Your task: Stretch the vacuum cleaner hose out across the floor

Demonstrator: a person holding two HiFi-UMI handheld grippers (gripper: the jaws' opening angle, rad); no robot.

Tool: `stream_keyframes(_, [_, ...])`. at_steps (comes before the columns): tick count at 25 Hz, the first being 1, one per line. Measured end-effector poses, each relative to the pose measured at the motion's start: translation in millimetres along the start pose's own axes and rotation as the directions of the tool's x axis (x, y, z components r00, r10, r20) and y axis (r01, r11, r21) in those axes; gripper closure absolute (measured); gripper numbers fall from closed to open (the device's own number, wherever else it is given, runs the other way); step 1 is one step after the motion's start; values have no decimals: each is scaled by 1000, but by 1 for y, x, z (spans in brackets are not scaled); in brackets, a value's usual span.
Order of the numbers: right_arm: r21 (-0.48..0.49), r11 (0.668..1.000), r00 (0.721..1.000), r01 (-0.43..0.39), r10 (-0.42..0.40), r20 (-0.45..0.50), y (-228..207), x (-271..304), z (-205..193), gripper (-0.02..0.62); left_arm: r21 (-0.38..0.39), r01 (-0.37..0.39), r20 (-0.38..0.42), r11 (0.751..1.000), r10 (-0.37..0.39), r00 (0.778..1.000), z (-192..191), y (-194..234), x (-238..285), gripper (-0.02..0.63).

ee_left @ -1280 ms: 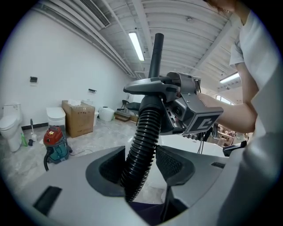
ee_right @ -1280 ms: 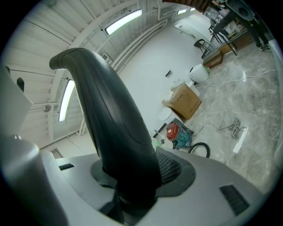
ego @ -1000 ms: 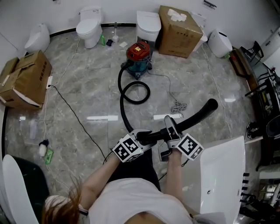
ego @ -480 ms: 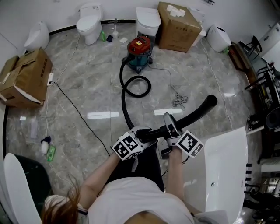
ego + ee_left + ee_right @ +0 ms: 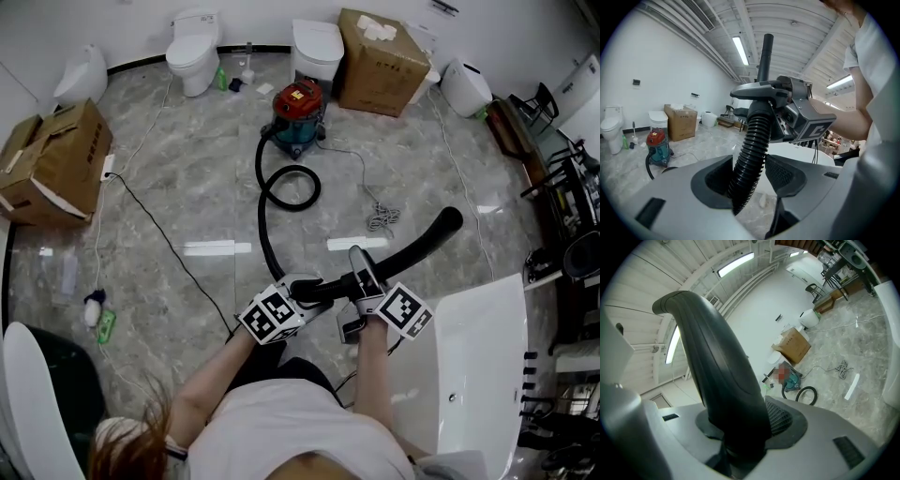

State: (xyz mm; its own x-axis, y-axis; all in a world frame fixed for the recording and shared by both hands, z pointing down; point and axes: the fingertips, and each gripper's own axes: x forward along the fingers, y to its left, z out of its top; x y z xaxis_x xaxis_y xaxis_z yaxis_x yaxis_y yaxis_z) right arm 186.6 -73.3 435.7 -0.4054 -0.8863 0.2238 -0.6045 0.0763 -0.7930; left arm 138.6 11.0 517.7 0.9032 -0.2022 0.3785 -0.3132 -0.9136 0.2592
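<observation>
Black hose (image 5: 752,150), grey marbled floor (image 5: 187,187)

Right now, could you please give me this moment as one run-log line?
left gripper: shut on hose | right gripper: shut on wand | hose: one loop near vacuum | task: not yet straight

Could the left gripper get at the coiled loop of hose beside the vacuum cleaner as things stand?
Probably not. The left gripper is closed on the ribbed hose, and the loop lies far off across the floor by the vacuum cleaner.
</observation>
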Motion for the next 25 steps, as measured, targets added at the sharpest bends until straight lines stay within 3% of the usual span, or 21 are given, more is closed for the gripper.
stream_keyframes(7, [11, 1000, 1000, 1, -1, 15, -5, -34, -12, 407, 21, 28, -19, 999, -28, 999, -13, -32, 0, 405])
stream_keyframes(25, [10, 1000, 1000, -1, 0, 29, 12, -198, -101, 407, 40, 32, -34, 999, -31, 999, -80, -201, -42, 405])
